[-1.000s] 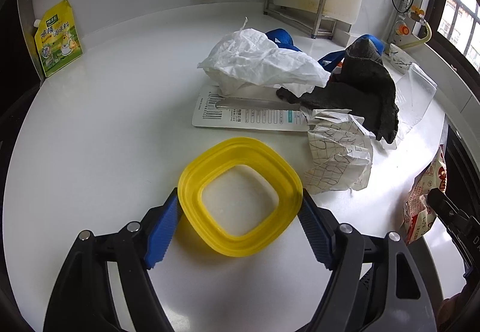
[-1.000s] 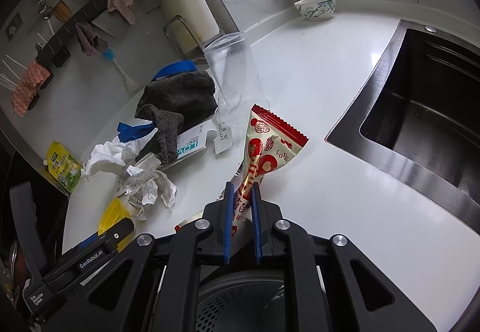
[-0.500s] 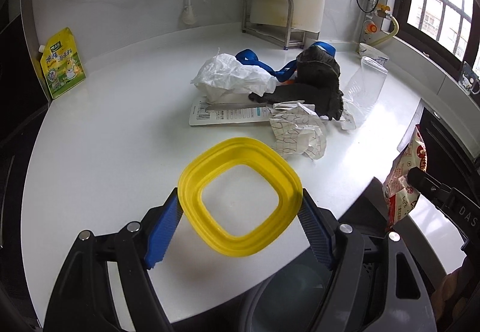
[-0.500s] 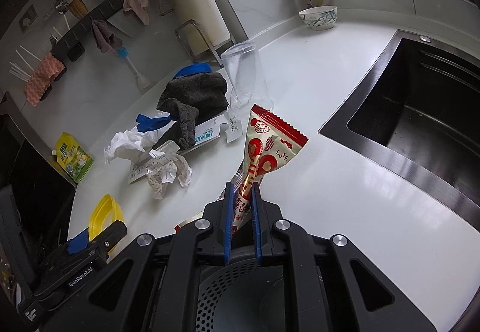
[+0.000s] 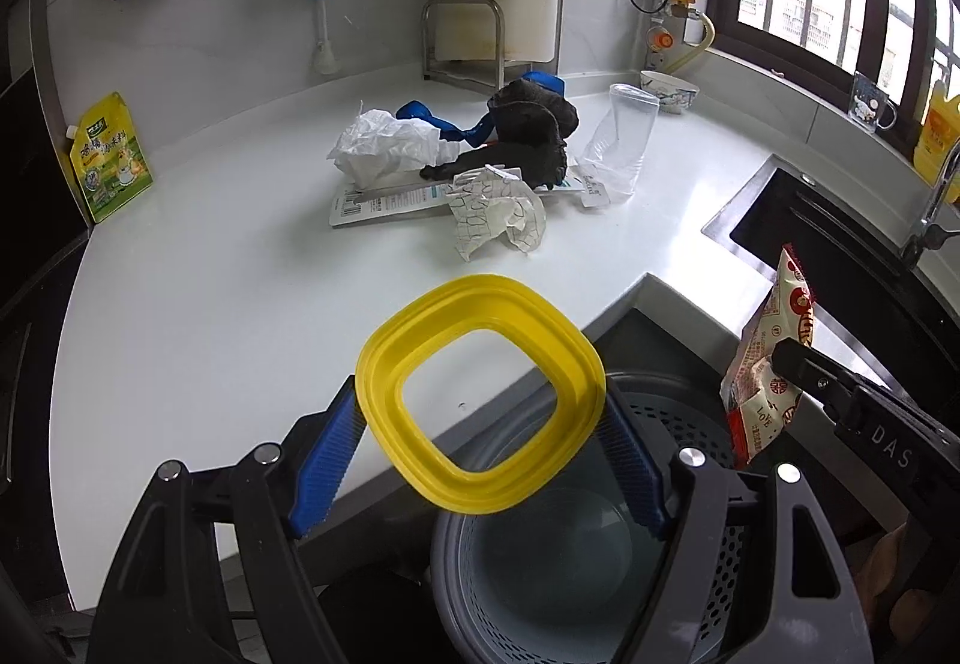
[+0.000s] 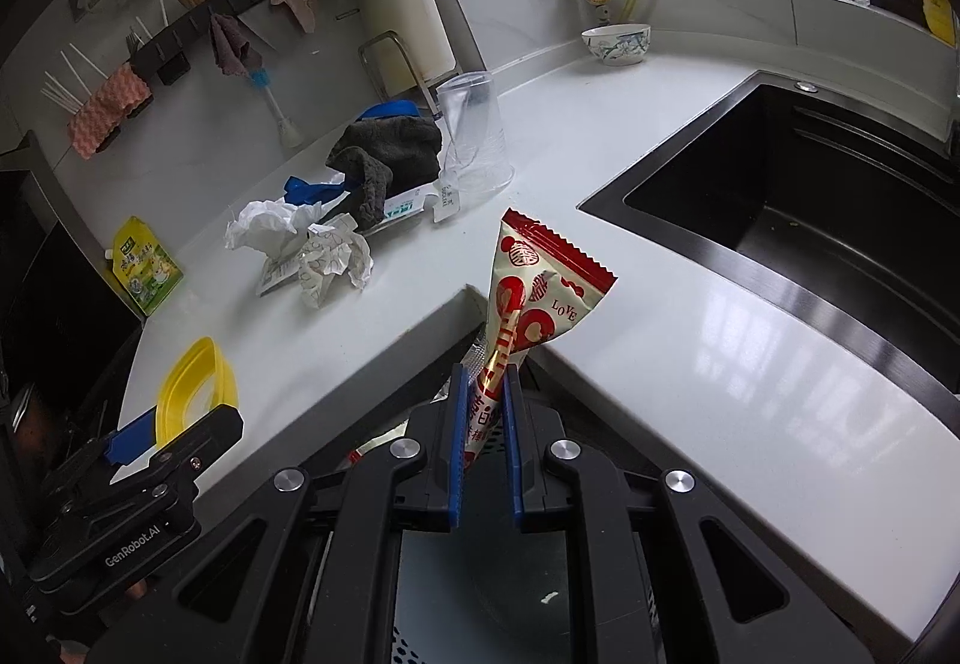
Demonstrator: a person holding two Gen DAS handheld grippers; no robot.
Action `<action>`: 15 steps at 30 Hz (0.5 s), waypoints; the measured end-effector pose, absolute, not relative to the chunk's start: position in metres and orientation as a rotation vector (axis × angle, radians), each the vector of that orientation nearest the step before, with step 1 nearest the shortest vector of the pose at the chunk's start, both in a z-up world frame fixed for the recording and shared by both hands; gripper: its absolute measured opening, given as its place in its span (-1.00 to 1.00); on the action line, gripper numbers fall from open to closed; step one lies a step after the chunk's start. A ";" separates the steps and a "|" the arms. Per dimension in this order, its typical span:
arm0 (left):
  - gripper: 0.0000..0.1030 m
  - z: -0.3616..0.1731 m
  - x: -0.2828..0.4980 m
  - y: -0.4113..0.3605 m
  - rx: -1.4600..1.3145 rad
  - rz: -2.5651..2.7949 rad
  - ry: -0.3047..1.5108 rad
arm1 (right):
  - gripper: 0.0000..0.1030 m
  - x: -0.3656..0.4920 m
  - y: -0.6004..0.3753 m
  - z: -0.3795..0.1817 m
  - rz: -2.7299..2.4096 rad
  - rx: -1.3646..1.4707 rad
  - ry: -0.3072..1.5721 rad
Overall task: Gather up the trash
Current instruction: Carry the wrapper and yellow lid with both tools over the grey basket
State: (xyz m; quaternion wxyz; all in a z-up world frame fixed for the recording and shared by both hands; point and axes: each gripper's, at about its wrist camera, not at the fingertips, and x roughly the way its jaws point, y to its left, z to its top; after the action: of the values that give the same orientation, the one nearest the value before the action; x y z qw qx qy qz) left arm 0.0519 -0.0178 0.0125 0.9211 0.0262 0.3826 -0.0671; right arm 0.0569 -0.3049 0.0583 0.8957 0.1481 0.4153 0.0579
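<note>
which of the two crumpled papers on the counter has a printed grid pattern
The crumpled paper nearer the counter's front edge, lying in front of the dark cloth, carries dark grid lines. The other crumpled paper, behind it to the left, is plain white.

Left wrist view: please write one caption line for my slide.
Left gripper holds a yellow ring above the grey bin.

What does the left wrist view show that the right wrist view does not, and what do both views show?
Only the left wrist view shows the full opening of the yellow ring lid in the left tool, and the round grey bin below it. Only the right wrist view shows the inside of the black sink and the right tool pinching the red snack wrapper. Both show the white counter, crumpled paper, dark cloth and clear cup.
</note>
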 end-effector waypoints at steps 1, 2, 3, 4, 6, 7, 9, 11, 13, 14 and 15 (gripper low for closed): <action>0.43 0.011 0.048 -0.019 0.057 -0.143 0.789 | -0.78 0.052 -0.306 0.057 0.115 0.299 0.864; 0.43 0.009 0.045 -0.021 0.061 -0.148 0.792 | -0.78 0.048 -0.306 0.056 0.109 0.290 0.869; 0.43 0.008 0.041 -0.022 0.067 -0.153 0.794 | -0.78 0.044 -0.306 0.055 0.102 0.278 0.872; 0.43 0.006 0.037 -0.024 0.073 -0.158 0.795 | -0.79 0.039 -0.306 0.054 0.094 0.266 0.874; 0.43 0.004 0.030 -0.027 0.089 -0.166 0.794 | -0.79 0.030 -0.307 0.053 0.079 0.244 0.877; 0.43 0.003 0.027 -0.029 0.098 -0.169 0.794 | -0.78 0.026 -0.307 0.052 0.070 0.232 0.879; 0.43 0.000 0.021 -0.033 0.113 -0.176 0.795 | -0.79 0.017 -0.308 0.051 0.058 0.210 0.882; 0.44 -0.003 0.015 -0.035 0.123 -0.183 0.795 | -0.79 0.010 -0.309 0.046 0.049 0.192 0.891; 0.44 -0.008 0.010 -0.039 0.145 -0.178 0.794 | -0.79 0.004 -0.310 0.038 0.040 0.180 0.909; 0.44 -0.011 0.008 -0.041 0.156 -0.178 0.794 | -0.79 0.000 -0.310 0.034 0.034 0.173 0.917; 0.44 -0.013 0.006 -0.042 0.164 -0.182 0.796 | -0.79 -0.003 -0.310 0.031 0.028 0.161 0.922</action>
State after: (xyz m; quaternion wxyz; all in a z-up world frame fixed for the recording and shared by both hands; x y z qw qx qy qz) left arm 0.0062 -0.0421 -0.0132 0.9145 0.0797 0.3867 -0.0882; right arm -0.0026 -0.3100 0.0311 0.8923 0.0778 0.4444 0.0134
